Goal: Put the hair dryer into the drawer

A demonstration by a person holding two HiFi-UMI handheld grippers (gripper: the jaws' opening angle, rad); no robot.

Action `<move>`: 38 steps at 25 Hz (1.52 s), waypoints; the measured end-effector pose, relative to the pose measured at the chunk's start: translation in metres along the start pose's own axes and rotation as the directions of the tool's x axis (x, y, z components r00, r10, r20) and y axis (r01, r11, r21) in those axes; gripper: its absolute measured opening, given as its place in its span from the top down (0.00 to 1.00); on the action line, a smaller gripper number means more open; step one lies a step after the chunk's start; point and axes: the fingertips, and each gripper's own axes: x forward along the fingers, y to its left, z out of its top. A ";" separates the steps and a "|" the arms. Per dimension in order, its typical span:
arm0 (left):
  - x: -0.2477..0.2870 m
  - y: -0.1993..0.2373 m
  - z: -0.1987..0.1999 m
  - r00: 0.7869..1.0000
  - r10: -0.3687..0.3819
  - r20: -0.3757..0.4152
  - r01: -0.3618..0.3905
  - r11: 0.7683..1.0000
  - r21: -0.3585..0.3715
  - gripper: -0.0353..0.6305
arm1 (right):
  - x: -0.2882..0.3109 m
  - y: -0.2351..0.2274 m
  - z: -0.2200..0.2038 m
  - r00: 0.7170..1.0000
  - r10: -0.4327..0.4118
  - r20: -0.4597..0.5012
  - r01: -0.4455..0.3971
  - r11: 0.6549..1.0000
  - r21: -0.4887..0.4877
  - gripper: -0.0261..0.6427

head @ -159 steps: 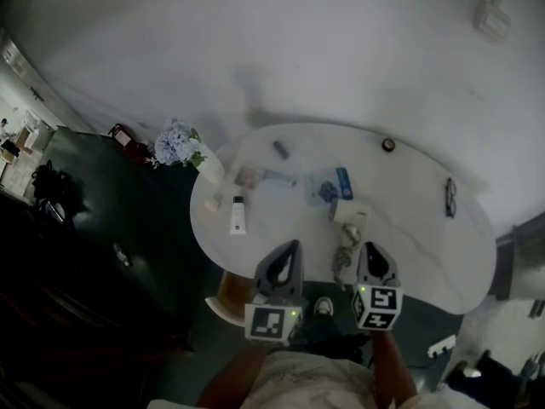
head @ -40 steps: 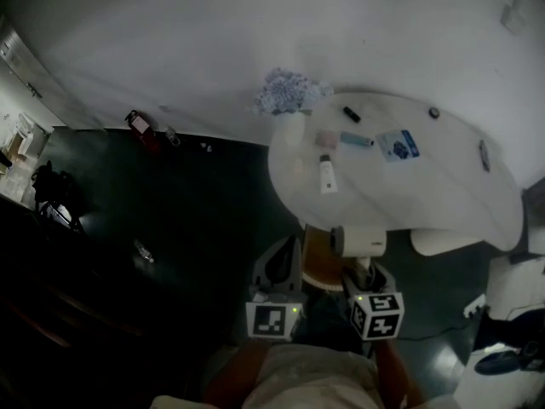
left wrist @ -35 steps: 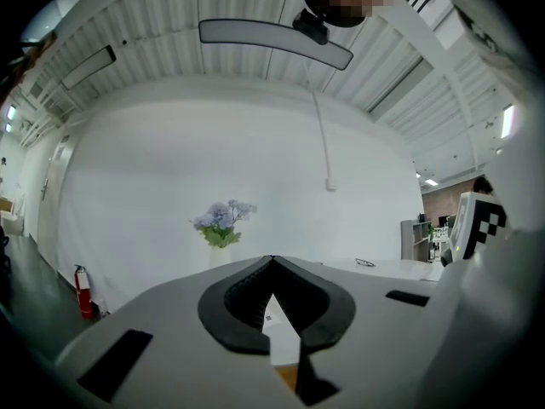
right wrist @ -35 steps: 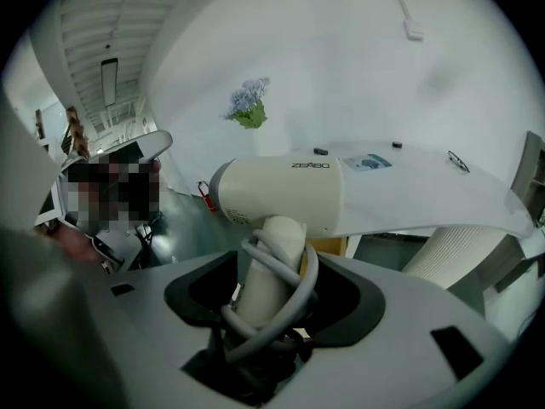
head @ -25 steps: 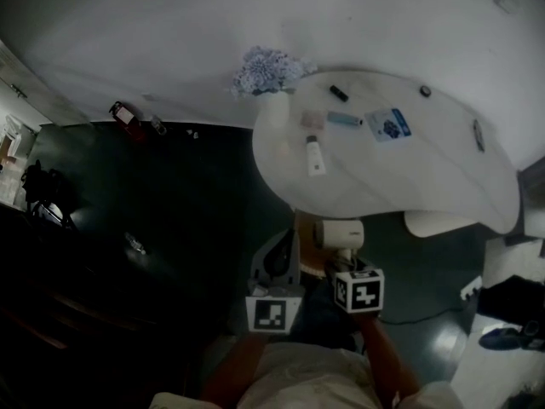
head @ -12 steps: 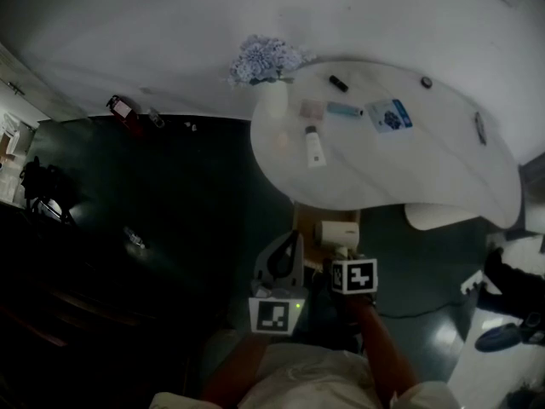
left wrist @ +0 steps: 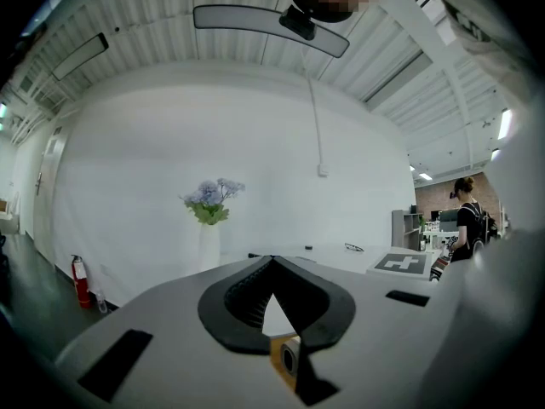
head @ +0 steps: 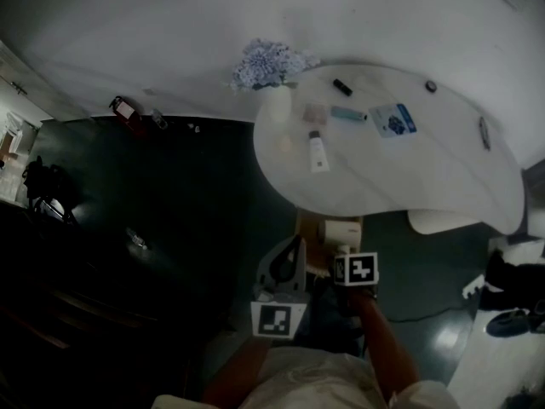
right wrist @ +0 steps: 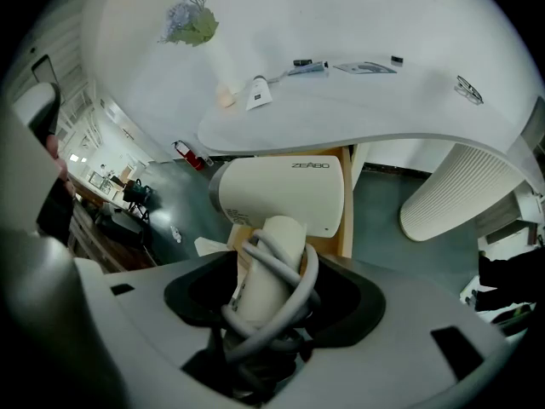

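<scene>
The cream hair dryer (right wrist: 281, 194) hangs nozzle to the left, its handle wrapped in grey cord. My right gripper (right wrist: 272, 284) is shut on that handle and points steeply down. In the head view the hair dryer (head: 341, 230) sits over the open wooden drawer (head: 308, 230) under the table's near edge, with the right gripper (head: 345, 252) just below it. The drawer's wooden wall (right wrist: 347, 228) shows behind the dryer. My left gripper (head: 295, 244) is beside the drawer's left side, held level. Its jaws (left wrist: 272, 262) are shut with nothing in them.
A white oval table (head: 409, 177) carries a vase of blue flowers (head: 272, 66), a tube (head: 318, 152) and several small items. A white ribbed pedestal (right wrist: 460, 194) stands under the table at the right. A fire extinguisher (head: 123, 109) stands by the wall. The floor is dark.
My right gripper has sunk with the hair dryer, bringing it down over the open drawer. The left gripper has stayed in place.
</scene>
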 end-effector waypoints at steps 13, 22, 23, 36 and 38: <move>0.005 0.005 -0.012 0.999 -0.001 -0.048 0.001 1.000 0.003 0.94 | 0.041 -0.009 0.028 1.000 0.013 0.009 -0.014 1.000 0.018 0.56; 0.012 0.011 -0.023 0.997 0.005 -0.077 -0.006 1.000 -0.008 0.94 | 0.068 -0.008 0.043 0.995 0.046 0.083 -0.050 0.998 0.044 0.56; 0.012 0.012 -0.024 0.996 0.010 -0.084 -0.011 1.000 -0.013 0.94 | 0.070 -0.009 0.045 0.995 0.049 0.088 -0.054 0.997 0.049 0.56; 0.022 0.019 -0.038 0.992 0.016 -0.123 -0.017 1.000 -0.009 0.94 | 0.100 -0.015 0.076 0.984 0.061 0.168 -0.077 0.993 0.090 0.56; 0.025 0.020 -0.039 0.991 0.017 -0.130 -0.019 1.000 -0.015 0.94 | 0.103 -0.017 0.080 0.984 0.062 0.166 -0.079 0.992 0.100 0.56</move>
